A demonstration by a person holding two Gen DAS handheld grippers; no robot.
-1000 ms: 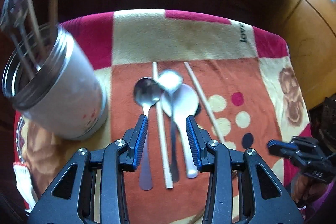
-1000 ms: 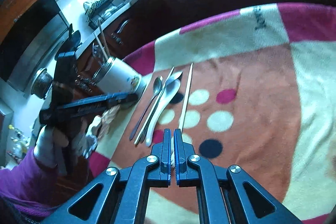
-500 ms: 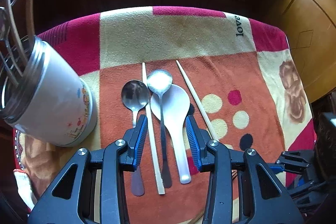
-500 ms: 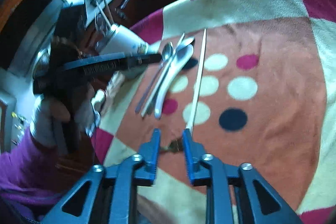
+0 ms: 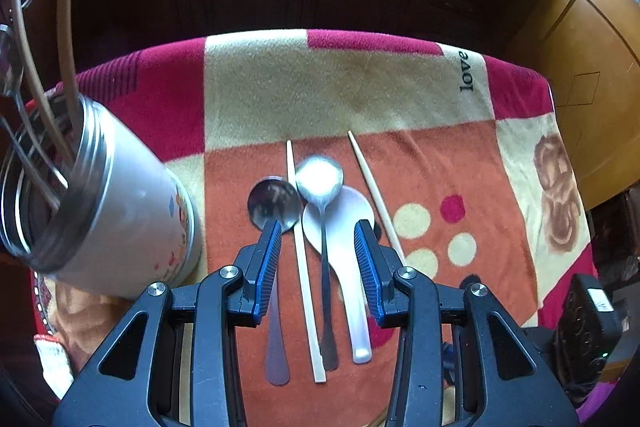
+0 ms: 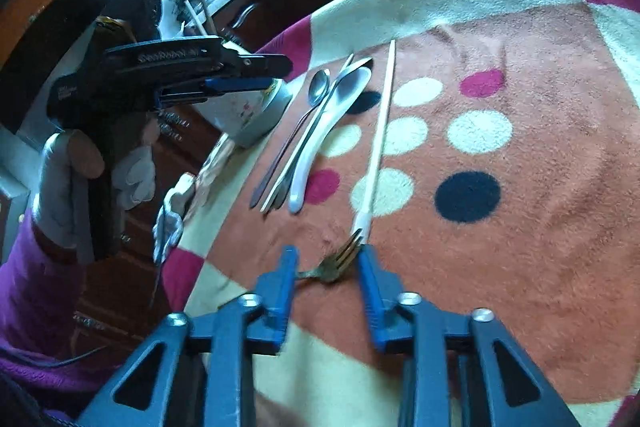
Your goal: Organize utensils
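**On the blanket, fingers straddle a fork**

On the patterned blanket, the right gripper has its fingers apart on either side of a small fork, not pressing it; they have just been closing. The left gripper hovers open over two spoons, a ladle and a chopstick, beside the utensil jar.

The right gripper was shut a second ago and now stands open, its jaws having just been narrowing again; it has dropped closer to the blanket; a small fork, unseen before, now lies between its jaws, not gripped, touching the end of the nearest chopstick.
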